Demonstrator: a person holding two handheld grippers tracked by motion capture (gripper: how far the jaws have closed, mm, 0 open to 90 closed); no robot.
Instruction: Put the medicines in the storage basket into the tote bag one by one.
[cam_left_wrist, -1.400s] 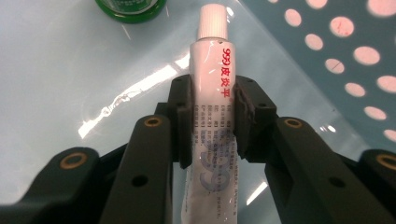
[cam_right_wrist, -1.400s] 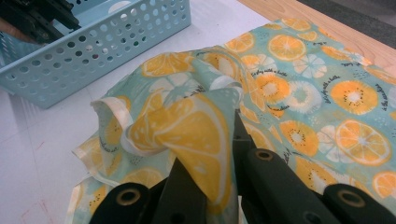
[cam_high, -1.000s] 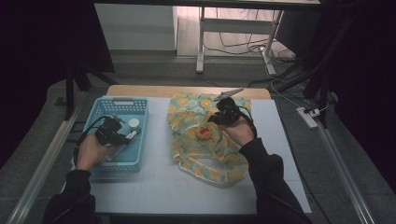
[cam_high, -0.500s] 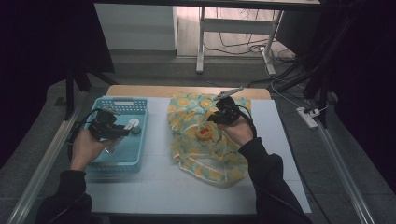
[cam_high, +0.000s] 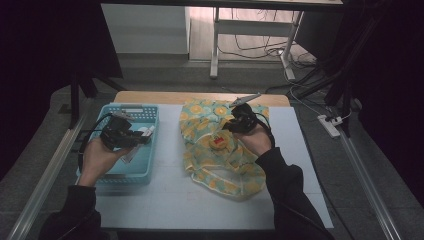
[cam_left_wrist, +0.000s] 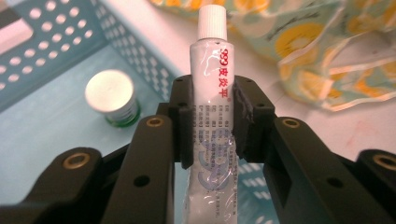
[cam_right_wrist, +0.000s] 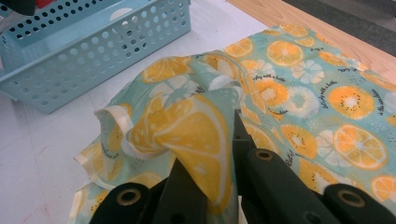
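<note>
My left gripper (cam_high: 131, 138) hovers over the light-blue perforated basket (cam_high: 142, 170), shut on a white tube (cam_left_wrist: 212, 88) with red lettering. The tube's white screw cap points away from me, and its crimped tail runs down between the jaws. A small jar (cam_left_wrist: 111, 95) with a white lid stands on the basket floor (cam_left_wrist: 51, 135) below. To the right, an orange-and-lemon print bag (cam_high: 207, 157) lies on the white table, with a small red item (cam_high: 218, 142) on it. My right gripper (cam_high: 239, 119) is shut on a bunched fold of this bag (cam_right_wrist: 187, 126), holding its edge up.
The basket (cam_right_wrist: 93, 42) sits left of the bag with a strip of white tabletop (cam_high: 170, 195) between them. A wooden table edge (cam_high: 150, 97) runs along the back. On the floor at right lies a power strip (cam_high: 330, 126) with cables.
The left hand has lifted the tube up from the basket and carried it slightly toward the basket's far side. The right hand and the bag fold have stayed still.
</note>
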